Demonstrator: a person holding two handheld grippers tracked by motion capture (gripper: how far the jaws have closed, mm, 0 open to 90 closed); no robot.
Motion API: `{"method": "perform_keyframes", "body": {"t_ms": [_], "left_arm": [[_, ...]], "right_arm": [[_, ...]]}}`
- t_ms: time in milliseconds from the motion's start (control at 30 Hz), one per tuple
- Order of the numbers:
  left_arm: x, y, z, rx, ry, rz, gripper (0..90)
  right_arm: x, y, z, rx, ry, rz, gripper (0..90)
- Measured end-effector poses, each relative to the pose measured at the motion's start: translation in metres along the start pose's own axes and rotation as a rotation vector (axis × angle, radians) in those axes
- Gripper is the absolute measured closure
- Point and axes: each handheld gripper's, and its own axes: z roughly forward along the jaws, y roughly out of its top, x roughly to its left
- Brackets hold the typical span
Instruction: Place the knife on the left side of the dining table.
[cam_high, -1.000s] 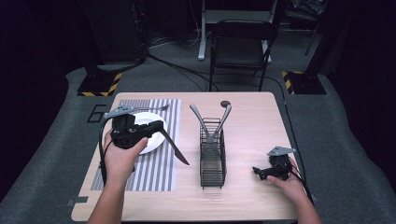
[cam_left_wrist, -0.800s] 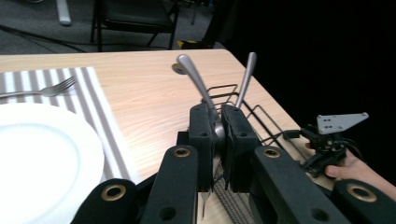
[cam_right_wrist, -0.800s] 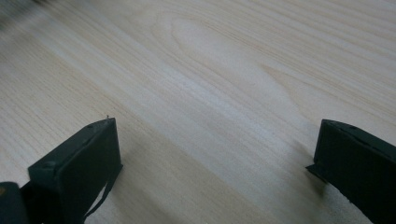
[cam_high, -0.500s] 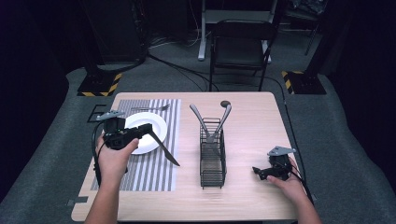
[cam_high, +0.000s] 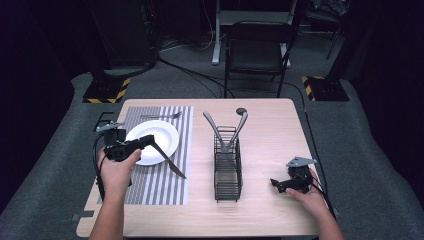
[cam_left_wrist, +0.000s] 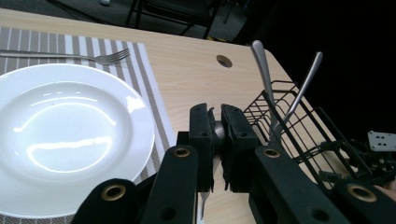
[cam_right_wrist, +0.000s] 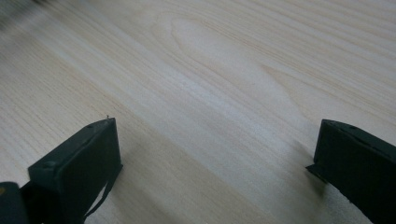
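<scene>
My left gripper (cam_high: 146, 141) has drifted left, clamped on the slim metal knife (cam_high: 170, 163) over the striped placemat (cam_high: 165, 187). My right gripper (cam_high: 278, 183) rests wide open on the pale wooden table (cam_high: 270, 135).

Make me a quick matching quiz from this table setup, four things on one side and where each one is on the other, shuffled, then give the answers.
Things
1. knife
2. fork
3. plate
4. right gripper

Places or states
A. lying flat on the striped mat, beyond the plate
B. open, low over bare wood
C. clamped in the left gripper, blade out over the mat
D. resting on the striped mat, white and empty

Pairs: 1-C, 2-A, 3-D, 4-B
</scene>
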Motion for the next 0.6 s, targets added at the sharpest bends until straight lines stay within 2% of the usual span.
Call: {"method": "perform_keyframes", "body": {"t_ms": [133,233,533,600], "left_arm": [[0.008,-0.004,0.001,0.001,0.015,-0.015,83.5],[0.014,-0.007,0.001,-0.014,0.022,-0.053,83.5],[0.033,-0.014,-0.004,-0.035,0.026,-0.122,83.2],[0.038,-0.016,-0.005,-0.038,0.029,-0.126,83.1]], "right_arm": [[0.0,0.0,0.0,-0.002,0.006,-0.003,0.0],[0.0,0.0,0.0,-0.001,0.006,-0.002,0.0],[0.0,0.0,0.0,-0.001,0.006,-0.003,0.0],[0.0,0.0,0.0,-0.001,0.009,-0.003,0.0]]}}
